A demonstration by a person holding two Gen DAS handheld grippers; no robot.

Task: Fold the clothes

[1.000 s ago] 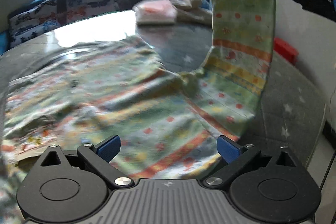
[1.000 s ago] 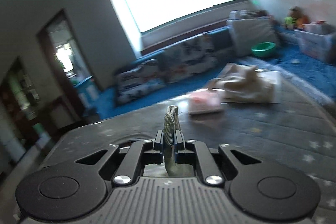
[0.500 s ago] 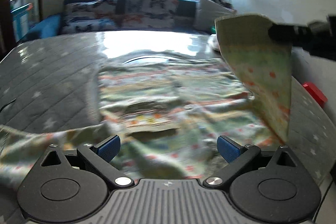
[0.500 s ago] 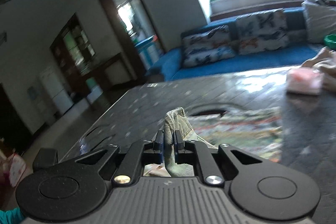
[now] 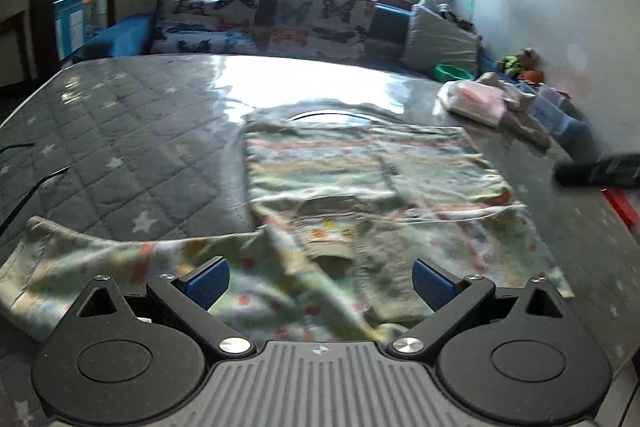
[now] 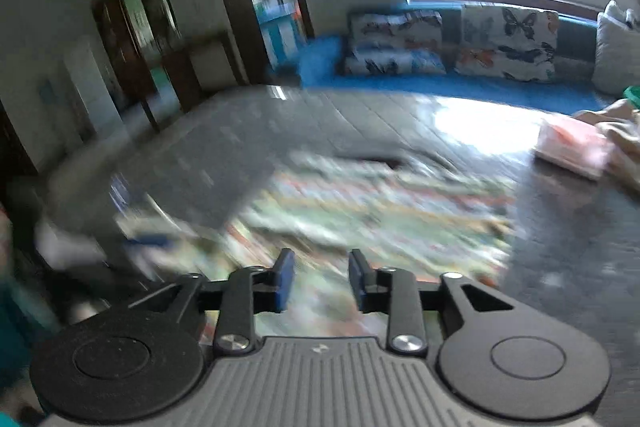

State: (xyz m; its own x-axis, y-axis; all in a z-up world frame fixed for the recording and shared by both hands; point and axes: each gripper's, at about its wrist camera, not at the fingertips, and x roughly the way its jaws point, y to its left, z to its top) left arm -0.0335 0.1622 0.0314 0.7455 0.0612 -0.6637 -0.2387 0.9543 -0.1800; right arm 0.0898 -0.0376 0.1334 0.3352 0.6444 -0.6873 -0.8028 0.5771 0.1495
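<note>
**Sleeve fold released; second side still to do**

The striped, patterned garment (image 5: 360,187) lies spread on the grey quilted table cover (image 5: 120,147), its body reaching towards the far side, where a curved neckline seems to show. One side panel is folded over the middle, its edge running down the right. The other sleeve (image 5: 100,259) trails out flat to the left, unfolded, near the front edge.

The right gripper (image 6: 320,279) hangs just above the cloth; its jaws have just been opening, stand partly apart, and nothing is between them. The left gripper (image 5: 320,283) is spread wide and empty, low over the near hem.

By my reading, one side fold is finished and the next move is to pinch the left sleeve's outer end and carry it across the body.

There is ample bare cover left of the garment. To the right, a folded pink item (image 5: 476,103) and a beige heap (image 5: 520,107) sit well apart near the far corner. The front edge is close.
</note>
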